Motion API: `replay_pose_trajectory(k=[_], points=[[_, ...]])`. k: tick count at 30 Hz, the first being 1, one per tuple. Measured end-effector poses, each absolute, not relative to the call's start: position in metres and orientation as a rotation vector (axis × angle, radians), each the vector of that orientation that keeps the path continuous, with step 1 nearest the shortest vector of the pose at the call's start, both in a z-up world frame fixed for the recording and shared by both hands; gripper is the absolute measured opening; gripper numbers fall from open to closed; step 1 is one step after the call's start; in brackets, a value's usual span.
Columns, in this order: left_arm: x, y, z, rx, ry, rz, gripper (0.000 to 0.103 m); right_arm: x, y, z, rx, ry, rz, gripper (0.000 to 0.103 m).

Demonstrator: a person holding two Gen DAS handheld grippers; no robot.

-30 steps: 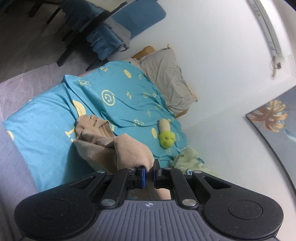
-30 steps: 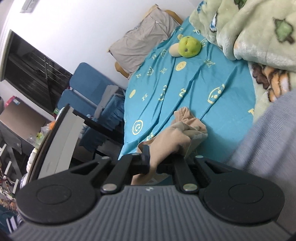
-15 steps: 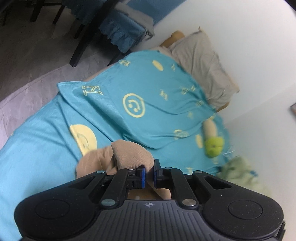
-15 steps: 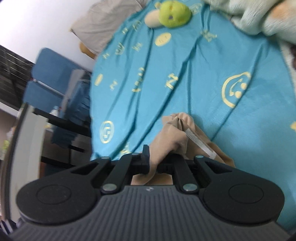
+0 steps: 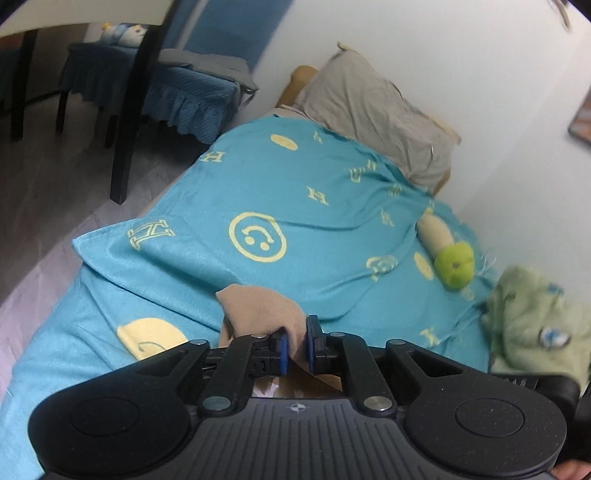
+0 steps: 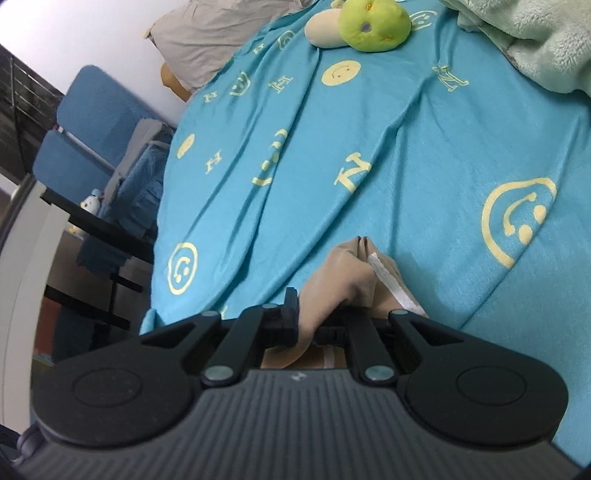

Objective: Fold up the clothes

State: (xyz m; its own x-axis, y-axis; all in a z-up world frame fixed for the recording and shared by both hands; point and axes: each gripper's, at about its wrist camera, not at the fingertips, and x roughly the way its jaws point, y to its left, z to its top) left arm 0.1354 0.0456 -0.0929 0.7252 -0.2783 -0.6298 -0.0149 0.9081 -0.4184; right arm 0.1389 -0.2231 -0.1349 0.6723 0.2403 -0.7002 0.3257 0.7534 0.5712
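A tan garment (image 5: 258, 306) lies bunched on the blue smiley-print bedspread (image 5: 314, 184). My left gripper (image 5: 295, 341) is shut on a fold of it, with tan cloth filling the narrow gap between the blue pads. In the right wrist view the same tan garment (image 6: 343, 280) shows a white ribbed strip (image 6: 388, 280) along one edge. My right gripper (image 6: 314, 321) pinches a fold of it just above the bedspread (image 6: 369, 147), and its jaws are opening slightly with the cloth still between them. The rest of the garment is hidden under both gripper bodies.
A green and cream plush toy (image 5: 454, 264) and a grey pillow (image 5: 376, 114) lie toward the head of the bed. A pale green fleece blanket (image 6: 535, 33) is heaped by the wall. Blue chairs (image 5: 177, 88) and a black table leg (image 5: 129, 129) stand beside the bed.
Both grippers have come down toward the bedspread with the tan garment in them. The cloth now sits lower and closer to the sheet, and the left view has rolled.
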Motion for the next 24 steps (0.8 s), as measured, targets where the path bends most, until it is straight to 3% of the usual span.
replay_pose_trajectory(k=[2,3,4,6,7,9,12,17,21,24], points=[[0.134,0.044,-0.091,-0.399,0.754,-0.159,0.016,0.138,-0.223,-0.134,0.728,0.860,-0.041,0.017],[0.133,0.043,-0.090,-0.391,0.756,-0.164,0.022,0.136,-0.223,-0.133,0.728,0.857,-0.025,0.031],[0.132,0.043,-0.089,-0.382,0.757,-0.168,0.025,0.135,-0.221,-0.132,0.735,0.847,-0.004,0.054],[0.128,0.040,-0.085,-0.353,0.750,-0.183,0.047,0.134,-0.218,-0.127,0.751,0.820,0.040,0.080],[0.126,0.037,-0.083,-0.331,0.745,-0.181,0.053,0.132,-0.215,-0.124,0.737,0.805,0.053,0.085],[0.121,0.031,-0.077,-0.282,0.726,-0.168,0.078,0.127,-0.207,-0.115,0.678,0.772,0.065,0.085],[0.107,0.026,-0.065,-0.215,0.638,-0.172,0.093,0.112,-0.200,-0.097,0.610,0.682,0.090,0.085],[0.101,0.019,-0.063,-0.147,0.617,-0.202,0.097,0.092,-0.195,-0.078,0.480,0.548,0.127,0.084],[0.109,0.018,-0.077,-0.103,0.657,-0.179,0.097,0.112,-0.190,-0.100,0.389,0.685,0.107,0.064],[0.118,0.021,-0.091,-0.091,0.708,-0.163,0.096,0.130,-0.191,-0.119,0.369,0.762,0.086,0.042]])
